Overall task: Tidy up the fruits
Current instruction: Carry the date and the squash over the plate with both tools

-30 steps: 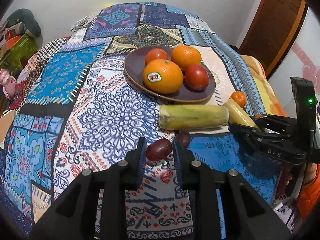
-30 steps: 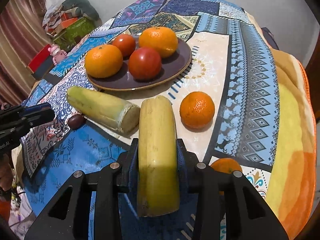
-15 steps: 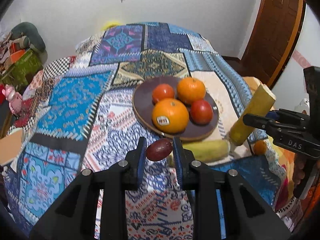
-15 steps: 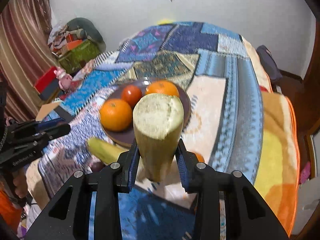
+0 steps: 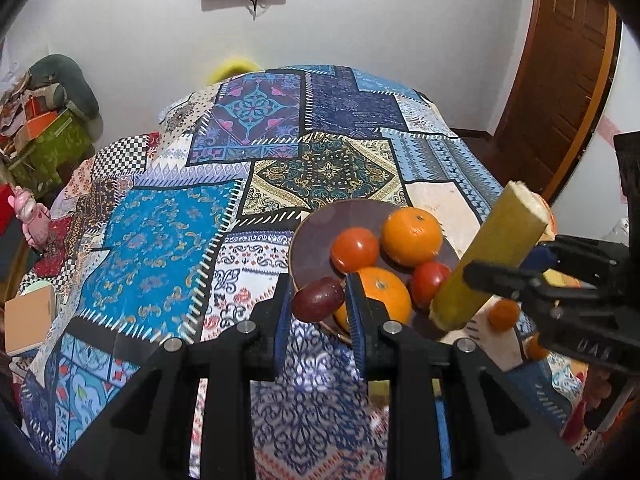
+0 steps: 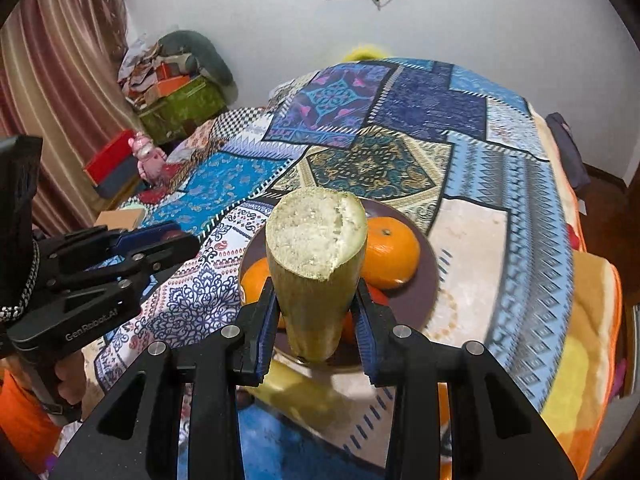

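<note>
My left gripper (image 5: 319, 300) is shut on a small dark red fruit (image 5: 319, 299) and holds it in the air just in front of the brown plate (image 5: 316, 224). The plate holds two oranges (image 5: 412, 235) and two red tomatoes (image 5: 354, 250). My right gripper (image 6: 316, 312) is shut on a yellow-green cane stalk piece (image 6: 316, 280), tilted up over the plate's near side; it also shows in the left wrist view (image 5: 490, 254). A second stalk piece (image 6: 292, 388) lies on the bedspread below the right gripper.
The patchwork bedspread (image 5: 160, 240) covers the bed. Small oranges (image 5: 503, 314) lie on it right of the plate. A wooden door (image 5: 560, 72) stands at the right. Boxes and clutter (image 5: 44, 120) sit by the left wall, with a pink toy (image 6: 147, 156).
Both grippers have risen from the bedspread with their loads. The red fruit now hangs by the plate's front edge. The stalk has tipped from lying flat to pointing up over the plate.
</note>
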